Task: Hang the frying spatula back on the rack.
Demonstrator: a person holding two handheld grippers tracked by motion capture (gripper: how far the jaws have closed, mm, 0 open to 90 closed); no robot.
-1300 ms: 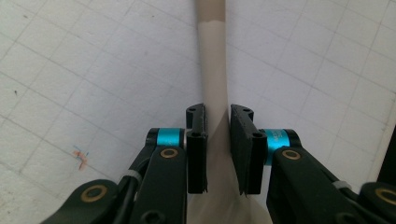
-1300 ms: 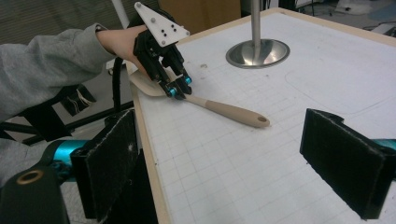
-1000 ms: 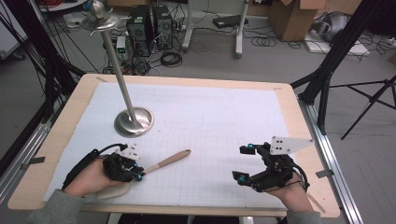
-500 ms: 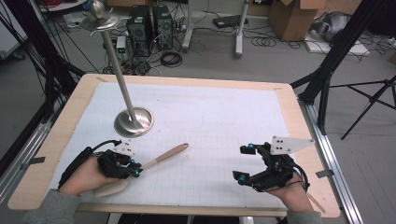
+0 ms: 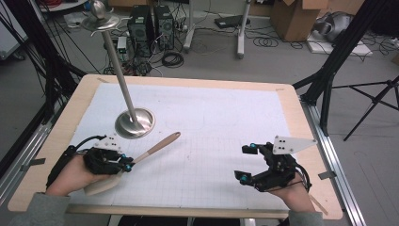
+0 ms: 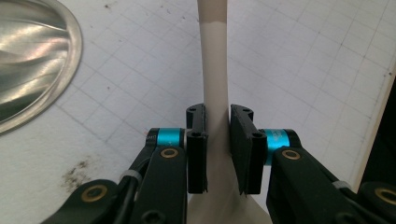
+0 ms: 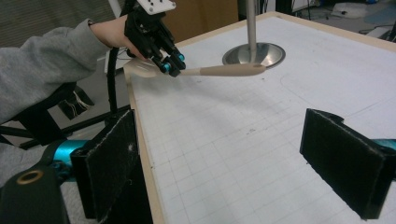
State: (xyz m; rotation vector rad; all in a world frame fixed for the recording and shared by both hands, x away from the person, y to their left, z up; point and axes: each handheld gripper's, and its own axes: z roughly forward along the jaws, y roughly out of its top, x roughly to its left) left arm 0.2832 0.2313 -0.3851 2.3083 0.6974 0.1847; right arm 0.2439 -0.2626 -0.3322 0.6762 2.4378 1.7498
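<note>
In the high view, I see my left gripper (image 5: 126,165) at about 8 o'clock on the table (image 5: 61,136), clenched on a pale spatula (image 5: 141,157). Its handle points toward 1 o'clock, and its blade is under my left hand (image 5: 75,172). The steel stand (image 5: 135,121) is just beyond the handle's tip, apart from it. My right gripper (image 5: 248,163) is at 4 o'clock with its jaws wide apart and nothing between them. I can read no writing or labels anywhere.

In the left gripper view, both pads (image 6: 197,149) press the spatula (image 6: 214,70) neck; the stand base (image 6: 32,60) is at 10 o'clock.

In the right gripper view, the jaws are released over the gridded mat (image 7: 243,140). Farther away, the left gripper (image 7: 170,65) holds the spatula (image 7: 224,71) above the table, the handle's tip in front of the stand (image 7: 253,53).
</note>
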